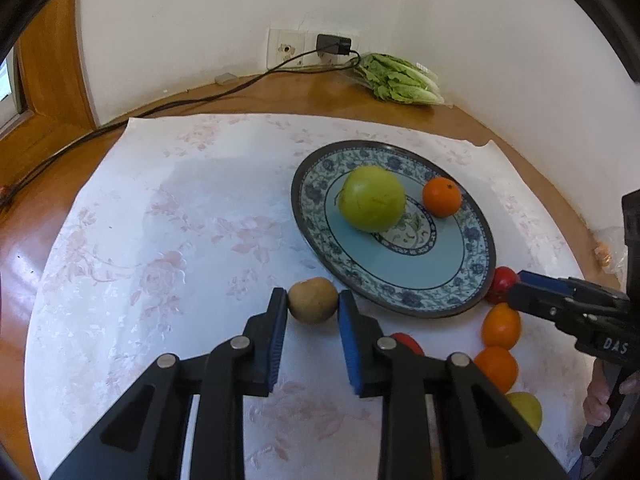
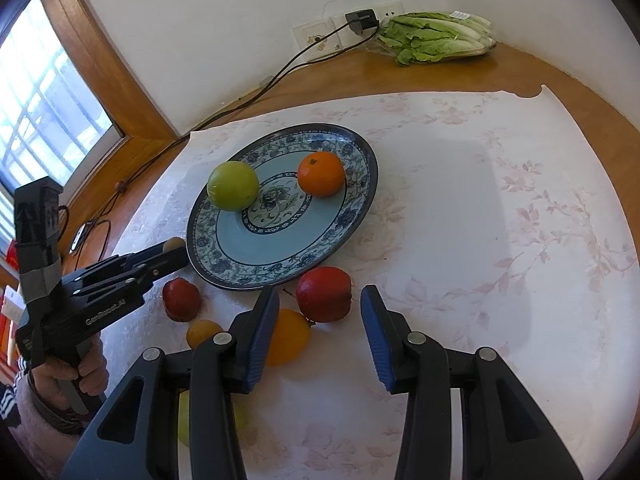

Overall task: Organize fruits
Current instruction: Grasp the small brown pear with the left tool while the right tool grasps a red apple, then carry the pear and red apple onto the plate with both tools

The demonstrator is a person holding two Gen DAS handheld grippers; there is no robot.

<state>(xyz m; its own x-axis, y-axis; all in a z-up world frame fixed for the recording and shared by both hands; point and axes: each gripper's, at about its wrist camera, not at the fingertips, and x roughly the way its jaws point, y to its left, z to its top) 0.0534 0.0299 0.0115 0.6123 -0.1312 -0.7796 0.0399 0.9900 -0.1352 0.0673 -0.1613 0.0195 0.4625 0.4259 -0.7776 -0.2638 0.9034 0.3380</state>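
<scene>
My left gripper [image 1: 312, 296] is shut on a small brown round fruit [image 1: 313, 300] that rests on the cloth just left of the blue patterned plate [image 1: 400, 300]. The plate holds a green apple [image 1: 372, 198] and an orange [image 1: 442, 197]. In the right wrist view my right gripper [image 2: 320, 292] stands open around a red fruit [image 2: 324, 294] at the plate's [image 2: 280, 276] near rim, with a gap at each pad. Loose on the cloth lie a second red fruit [image 2: 182, 300], a yellow-orange fruit [image 2: 290, 340] and a small orange one [image 2: 204, 332].
A floral white cloth [image 1: 160, 240] covers the round wooden table. Lettuce [image 2: 436, 36] lies by the back wall next to a plugged-in charger [image 1: 334, 44] whose cable runs off to the left. A window [image 2: 40, 120] is at the left. A yellow-green fruit [image 1: 526, 410] sits near the front.
</scene>
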